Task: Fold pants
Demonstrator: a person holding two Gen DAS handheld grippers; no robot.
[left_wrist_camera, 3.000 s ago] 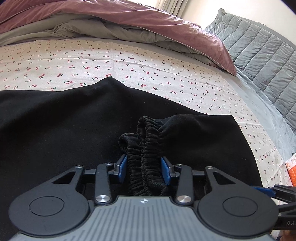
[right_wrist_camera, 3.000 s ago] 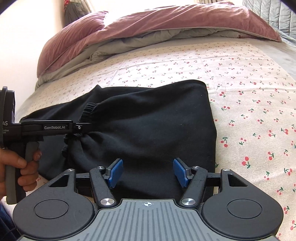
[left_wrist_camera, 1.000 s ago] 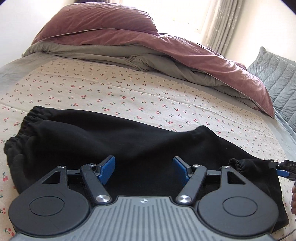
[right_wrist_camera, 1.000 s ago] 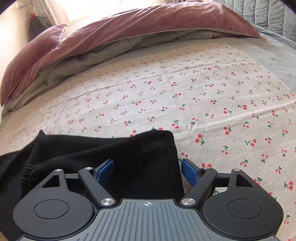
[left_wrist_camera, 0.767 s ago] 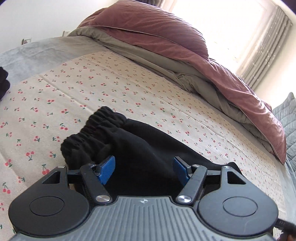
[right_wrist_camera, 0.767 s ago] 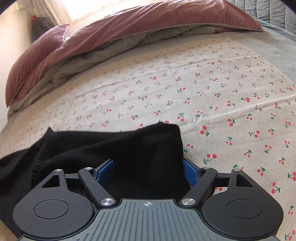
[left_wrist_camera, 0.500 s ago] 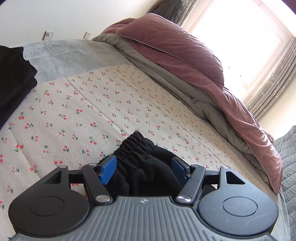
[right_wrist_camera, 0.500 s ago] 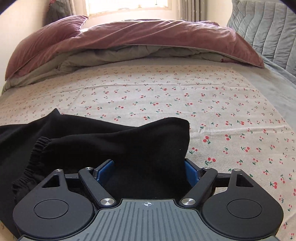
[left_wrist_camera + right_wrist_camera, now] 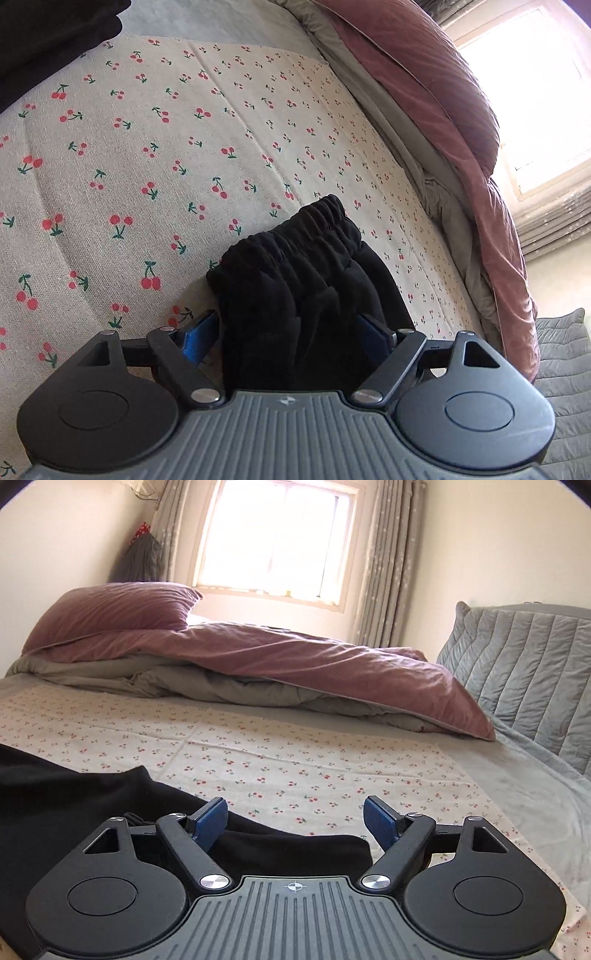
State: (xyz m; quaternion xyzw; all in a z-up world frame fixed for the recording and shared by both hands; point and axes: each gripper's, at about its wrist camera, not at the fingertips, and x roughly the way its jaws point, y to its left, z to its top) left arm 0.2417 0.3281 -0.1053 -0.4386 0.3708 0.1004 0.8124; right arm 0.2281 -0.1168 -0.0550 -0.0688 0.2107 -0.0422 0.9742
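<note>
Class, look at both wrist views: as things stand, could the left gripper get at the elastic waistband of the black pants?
Probably yes. The left gripper already straddles the pants, its jaws opening, and the waistband lies just ahead, uncovered on the cherry-print sheet.

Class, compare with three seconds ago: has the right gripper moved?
Yes. The right gripper has lifted off the black pants, now pointing toward the window.

Your left gripper (image 9: 286, 338) is matte black, with blue ribbed pads on the inner faces of its jaws. Behind each of the jaws a slanted link arm ends in a round silver screw, and outside that sits a triangular cutout above a large disc with a raised inner circle. Between the discs lies a grey ribbed plate carrying a small crosshair mark. Your right gripper (image 9: 295, 816) looks identical.
</note>
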